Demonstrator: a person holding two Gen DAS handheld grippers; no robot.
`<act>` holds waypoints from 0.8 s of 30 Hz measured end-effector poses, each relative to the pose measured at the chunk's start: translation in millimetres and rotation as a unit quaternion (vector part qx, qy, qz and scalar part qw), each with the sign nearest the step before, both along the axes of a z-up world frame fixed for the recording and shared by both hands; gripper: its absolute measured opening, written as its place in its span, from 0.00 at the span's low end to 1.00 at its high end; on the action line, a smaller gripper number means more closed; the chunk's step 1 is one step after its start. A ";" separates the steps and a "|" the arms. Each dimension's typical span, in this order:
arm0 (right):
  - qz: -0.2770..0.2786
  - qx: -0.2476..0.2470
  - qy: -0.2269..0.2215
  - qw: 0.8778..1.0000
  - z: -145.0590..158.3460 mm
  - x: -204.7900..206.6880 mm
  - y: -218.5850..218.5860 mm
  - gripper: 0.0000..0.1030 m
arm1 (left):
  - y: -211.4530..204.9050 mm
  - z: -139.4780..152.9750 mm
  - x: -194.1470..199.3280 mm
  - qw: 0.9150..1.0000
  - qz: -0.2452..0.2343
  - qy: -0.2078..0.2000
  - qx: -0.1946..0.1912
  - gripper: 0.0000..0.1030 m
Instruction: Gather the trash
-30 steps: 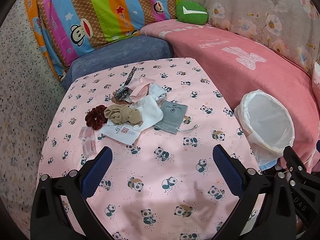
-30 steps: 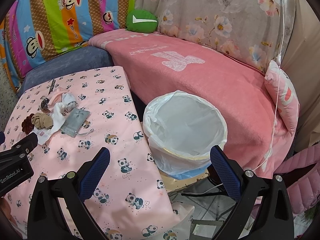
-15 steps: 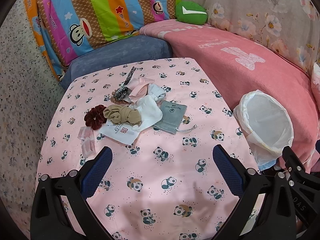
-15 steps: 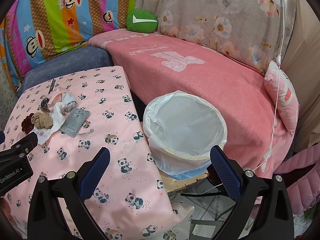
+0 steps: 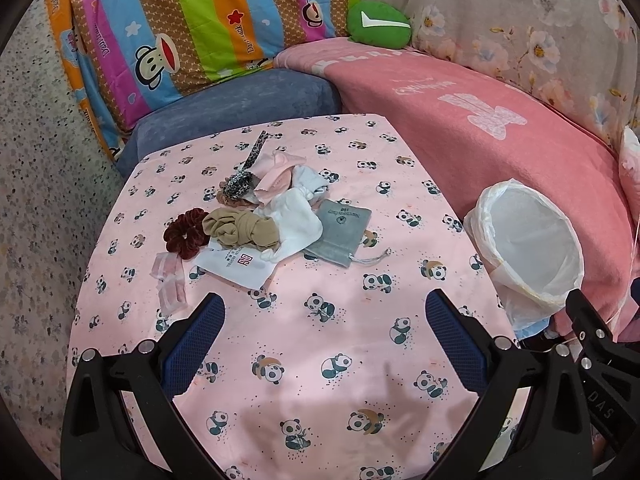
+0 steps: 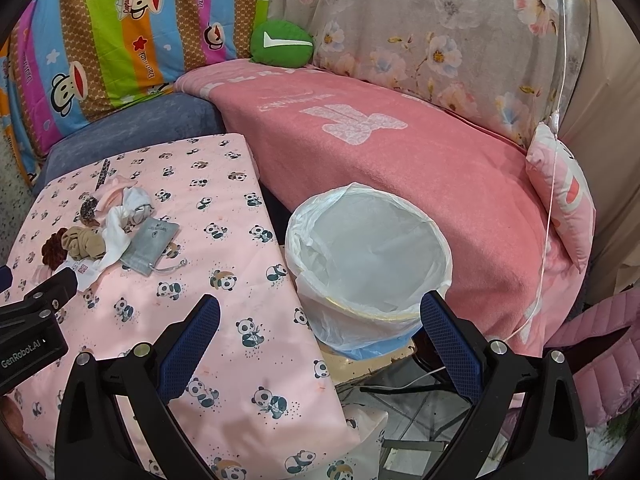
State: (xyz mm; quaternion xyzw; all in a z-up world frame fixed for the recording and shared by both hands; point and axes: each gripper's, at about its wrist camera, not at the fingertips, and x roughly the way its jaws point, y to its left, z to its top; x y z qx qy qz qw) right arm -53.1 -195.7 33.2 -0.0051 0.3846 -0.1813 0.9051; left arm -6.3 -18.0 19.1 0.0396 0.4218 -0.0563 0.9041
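A pile of small items lies on the panda-print table [image 5: 328, 360]: a dark red scrunchie [image 5: 182, 233], a tan cloth roll [image 5: 240, 231], a white labelled bag [image 5: 240, 266], white cloths [image 5: 296, 220], a grey pouch [image 5: 339, 232], a leopard band [image 5: 240, 182] and clear pink wrappers [image 5: 170, 280]. The pile also shows in the right wrist view [image 6: 108, 236]. A bin with a white liner [image 6: 368, 256] stands beside the table's right edge [image 5: 528, 248]. My left gripper [image 5: 324, 332] is open and empty, short of the pile. My right gripper [image 6: 320, 332] is open and empty, just before the bin.
A sofa with a pink blanket [image 6: 400, 140] runs behind the bin. A blue cushion [image 5: 240, 100], a striped monkey-print cover [image 5: 180, 20] and a green pillow [image 5: 380, 24] lie behind the table. A pink pillow [image 6: 560, 192] and a hanging white cord [image 6: 556, 120] are at right.
The left wrist view has shifted slightly; the pile sits a little higher and farther in the frame. The right gripper has hardly moved. Both stay open.
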 end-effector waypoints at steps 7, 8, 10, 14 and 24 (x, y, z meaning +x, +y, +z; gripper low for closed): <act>-0.004 -0.004 0.000 1.000 0.6 1.5 5.8 0.95 | 6.5 -0.4 2.3 1.000 -0.004 0.001 -0.009 0.93; -0.004 -0.005 0.000 1.000 0.7 1.9 6.4 0.95 | 7.3 -0.6 2.7 1.000 -0.004 0.001 -0.010 0.93; -0.004 -0.005 0.000 1.000 0.7 1.9 6.3 0.95 | 7.1 -0.6 2.9 1.000 -0.004 0.000 -0.011 0.93; -0.007 -0.007 -0.002 1.000 2.0 3.8 8.8 0.95 | 11.0 -0.6 4.7 1.000 -0.005 -0.001 -0.017 0.93; 0.001 -0.002 -0.002 1.000 2.1 13.1 22.0 0.95 | 31.6 -5.1 16.6 1.000 -0.005 0.002 -0.031 0.93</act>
